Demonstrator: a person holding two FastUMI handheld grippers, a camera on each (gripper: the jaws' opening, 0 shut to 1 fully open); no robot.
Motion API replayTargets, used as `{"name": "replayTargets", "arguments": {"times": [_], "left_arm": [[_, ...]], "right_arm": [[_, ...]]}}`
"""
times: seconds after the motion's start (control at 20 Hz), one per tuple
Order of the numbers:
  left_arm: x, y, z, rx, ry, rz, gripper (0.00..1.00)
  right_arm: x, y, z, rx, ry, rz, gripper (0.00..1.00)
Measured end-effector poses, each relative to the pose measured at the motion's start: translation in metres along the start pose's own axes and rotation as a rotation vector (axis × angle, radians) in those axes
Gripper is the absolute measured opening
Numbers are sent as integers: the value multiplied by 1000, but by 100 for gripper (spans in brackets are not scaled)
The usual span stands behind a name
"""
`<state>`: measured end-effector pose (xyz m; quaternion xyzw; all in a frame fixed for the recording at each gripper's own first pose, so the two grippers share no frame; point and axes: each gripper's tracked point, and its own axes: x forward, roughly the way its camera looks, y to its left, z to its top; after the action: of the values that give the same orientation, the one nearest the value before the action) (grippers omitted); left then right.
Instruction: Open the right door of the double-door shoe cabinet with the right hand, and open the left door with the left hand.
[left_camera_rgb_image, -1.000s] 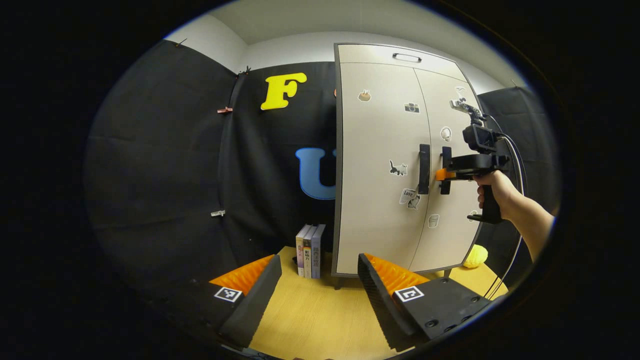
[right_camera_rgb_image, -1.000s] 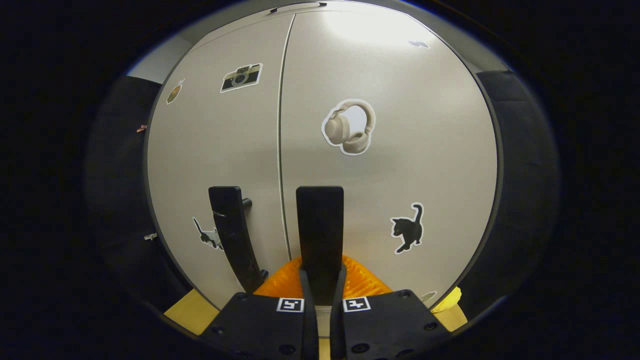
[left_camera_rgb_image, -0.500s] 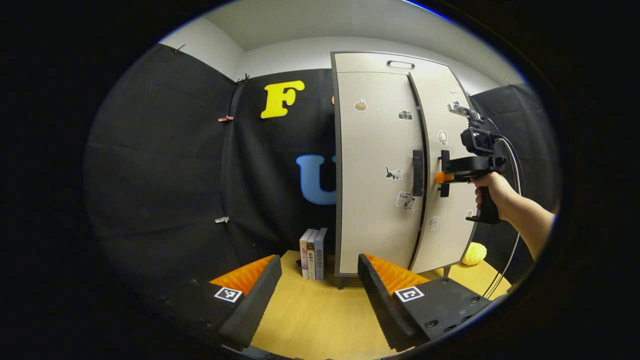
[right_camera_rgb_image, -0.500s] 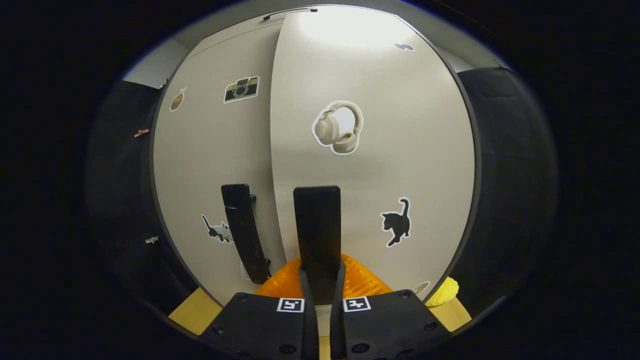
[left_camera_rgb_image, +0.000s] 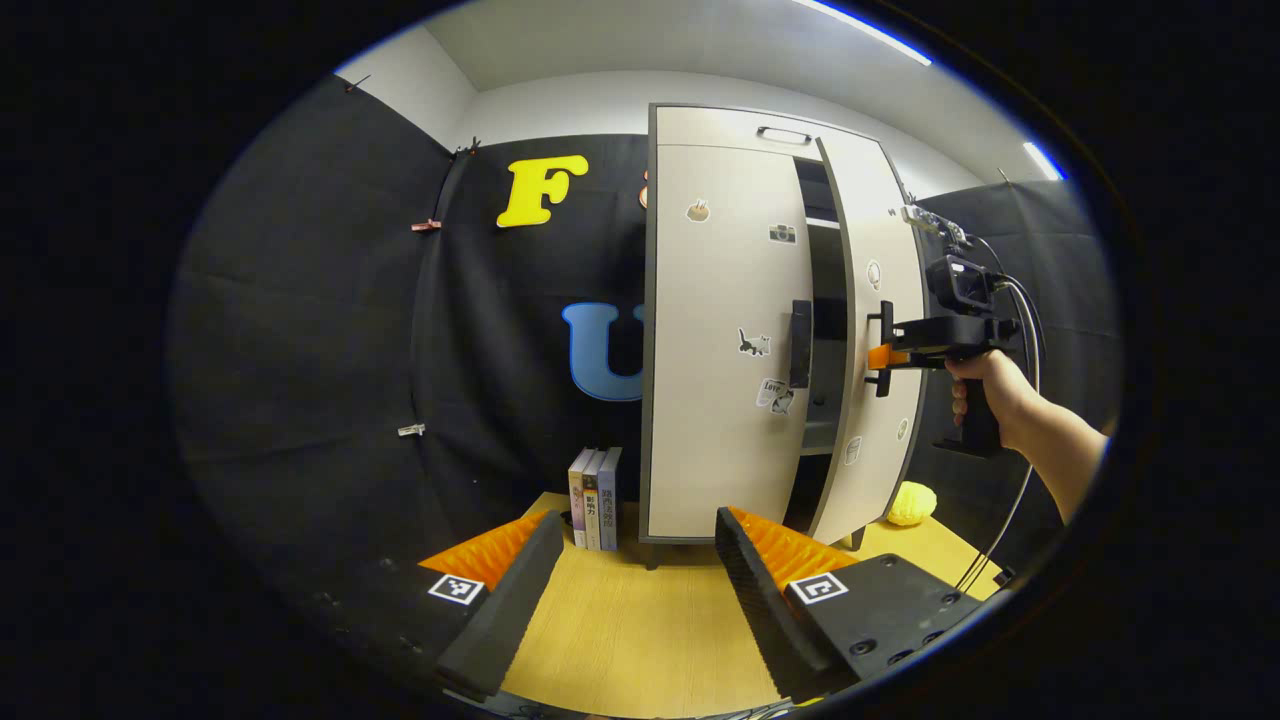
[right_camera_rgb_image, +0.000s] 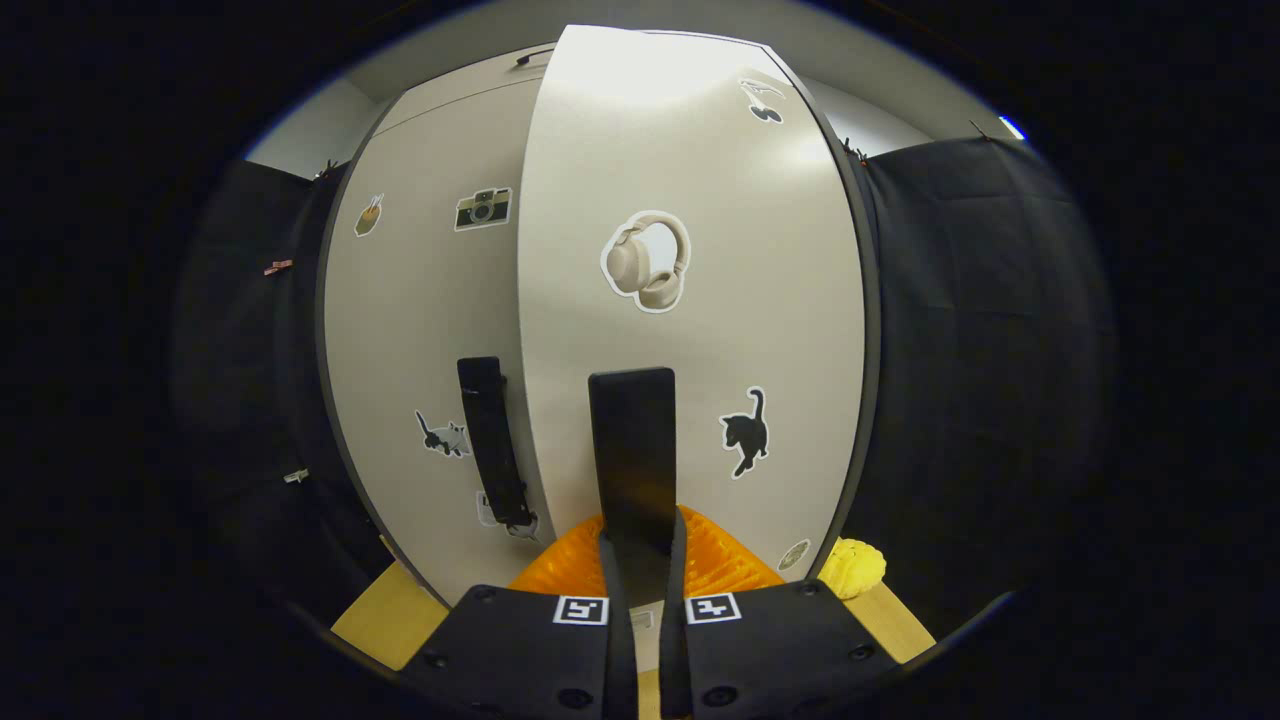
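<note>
While the right gripper (right_camera_rgb_image: 637, 560) (fingers clamped on the right door's handle (right_camera_rgb_image: 632, 455)) pulls toward six o'clock, the wide-open left gripper (left_camera_rgb_image: 640, 570) must next reach the left door's handle (left_camera_rgb_image: 800, 343).

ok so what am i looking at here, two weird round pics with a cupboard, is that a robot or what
No robot: a person holds a two-finger gripper in each hand, each carrying a fisheye camera. The left gripper view looks from further back: the left gripper is open over the wooden table, facing the shoe cabinet. There the hand holds the right gripper at the right door, which stands ajar. The right gripper view shows it shut on the right door handle. The left door is closed. Books and a yellow object flank the cabinet.
</note>
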<state>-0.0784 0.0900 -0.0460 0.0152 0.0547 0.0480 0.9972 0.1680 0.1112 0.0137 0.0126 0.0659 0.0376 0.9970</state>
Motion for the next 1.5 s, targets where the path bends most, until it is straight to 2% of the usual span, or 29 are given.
{"name": "replayTargets", "arguments": {"times": [0.2, 0.45, 0.85, 1.15, 1.3, 1.5], "left_arm": [[-2, -21, 9, -13, -11, 23, 95], [-8, -62, 20, 5, -20, 71, 95], [-21, -139, 8, 1, 12, 110, 95], [-26, -174, 0, 16, 34, 111, 95], [-18, -177, 2, 16, 41, 90, 95], [0, -172, 13, 20, 24, 57, 95]], "right_arm": [[-14, -9, 0, -6, -8, 51, 13], [-37, -25, 0, -14, -4, 165, 13], [-80, -77, 0, -49, 28, 270, 13], [-97, -129, 5, -27, 13, 247, 12], [-99, -136, 5, -46, 14, 256, 12], [-98, -160, 8, -89, -9, 156, 12]]}}
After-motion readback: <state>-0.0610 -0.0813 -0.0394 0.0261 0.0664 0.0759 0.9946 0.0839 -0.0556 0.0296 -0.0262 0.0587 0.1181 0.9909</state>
